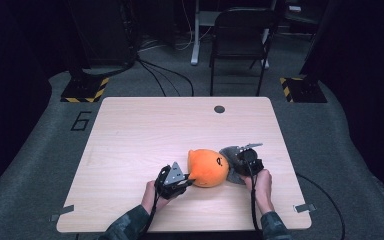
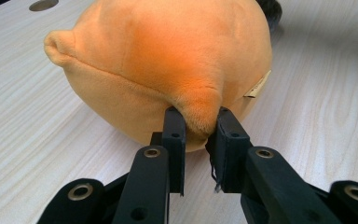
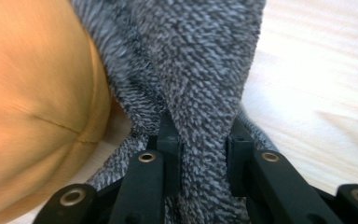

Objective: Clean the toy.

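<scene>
- An orange plush (image 1: 207, 168), round and soft, lies on the near half of a pale wood table, a little right of centre.
- A small pointed nub sticks up at its far left side; another nub (image 2: 200, 114) at its near side is pinched flat.
- A small tan tag (image 2: 257, 87) hangs off one side.
- Grey fuzzy cloth (image 3: 205, 70), knit-like, touches the plush's right side, bunched into a vertical fold.
</scene>
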The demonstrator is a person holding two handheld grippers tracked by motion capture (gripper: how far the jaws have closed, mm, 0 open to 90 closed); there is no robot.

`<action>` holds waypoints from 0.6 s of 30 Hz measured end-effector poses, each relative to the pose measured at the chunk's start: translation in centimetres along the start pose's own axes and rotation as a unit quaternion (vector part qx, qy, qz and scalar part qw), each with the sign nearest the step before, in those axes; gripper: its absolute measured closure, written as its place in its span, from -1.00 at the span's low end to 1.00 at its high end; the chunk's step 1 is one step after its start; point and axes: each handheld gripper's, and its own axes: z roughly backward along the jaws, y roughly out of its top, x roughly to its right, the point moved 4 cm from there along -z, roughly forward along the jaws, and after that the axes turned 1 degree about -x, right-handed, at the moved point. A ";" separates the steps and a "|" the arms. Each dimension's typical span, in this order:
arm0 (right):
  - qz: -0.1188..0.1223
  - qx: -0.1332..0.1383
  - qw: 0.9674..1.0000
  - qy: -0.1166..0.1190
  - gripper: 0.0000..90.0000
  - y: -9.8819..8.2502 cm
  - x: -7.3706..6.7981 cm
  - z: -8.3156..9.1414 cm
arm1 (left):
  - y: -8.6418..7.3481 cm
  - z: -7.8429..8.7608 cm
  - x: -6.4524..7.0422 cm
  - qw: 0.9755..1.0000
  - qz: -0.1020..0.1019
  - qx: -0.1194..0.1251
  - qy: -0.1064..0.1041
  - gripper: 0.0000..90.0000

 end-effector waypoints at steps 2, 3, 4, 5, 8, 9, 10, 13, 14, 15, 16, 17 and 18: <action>-0.005 0.032 0.999 0.003 0.64 0.7 0.6 1.7 | 0.0 0.0 0.0 1.000 0.000 0.002 0.000 0.70; -0.011 0.050 0.999 0.006 0.64 1.1 0.8 2.8 | 0.0 0.0 0.0 1.000 0.000 0.002 -0.001 0.70; -0.014 0.067 0.998 0.010 0.64 1.6 0.7 4.0 | 0.0 0.0 0.0 1.000 0.000 0.001 0.000 0.70; -0.016 0.083 0.996 0.018 0.64 1.9 0.5 5.2 | 0.0 0.0 0.0 1.000 -0.001 0.001 0.000 0.70; 0.007 0.115 0.992 0.047 0.65 2.7 -1.2 7.5 | 0.0 0.0 0.0 1.000 -0.001 0.001 0.001 0.70; 0.022 0.113 0.992 0.057 0.65 2.8 -2.0 7.7 | 0.1 0.0 0.0 1.000 -0.001 0.001 0.001 0.70; 0.026 0.109 0.991 0.068 0.65 2.9 -2.9 7.7 | 0.1 0.0 0.0 1.000 -0.002 0.001 0.001 0.70; 0.048 0.087 0.992 0.080 0.65 2.8 -5.0 6.5 | 0.0 -0.1 0.0 1.000 0.000 0.002 0.000 0.69; 0.053 0.080 0.993 0.075 0.65 2.8 -5.4 5.9 | 0.0 -0.1 -0.1 1.000 0.003 0.002 0.000 0.68; 0.064 0.074 0.993 0.066 0.66 2.7 -5.6 5.4 | 0.0 -0.1 -0.1 1.000 0.004 0.002 -0.001 0.67; 0.068 0.072 0.993 0.060 0.66 2.6 -5.7 4.9 | -0.1 -0.1 -0.2 1.000 0.005 0.004 -0.002 0.65; 0.068 0.071 0.993 0.058 0.67 2.6 -5.8 4.6 | -0.1 -0.1 -0.3 1.000 0.005 0.005 -0.003 0.63; 0.069 0.070 0.994 0.053 0.68 2.6 -5.9 4.4 | -0.1 -0.1 -0.4 1.000 0.004 0.008 -0.005 0.61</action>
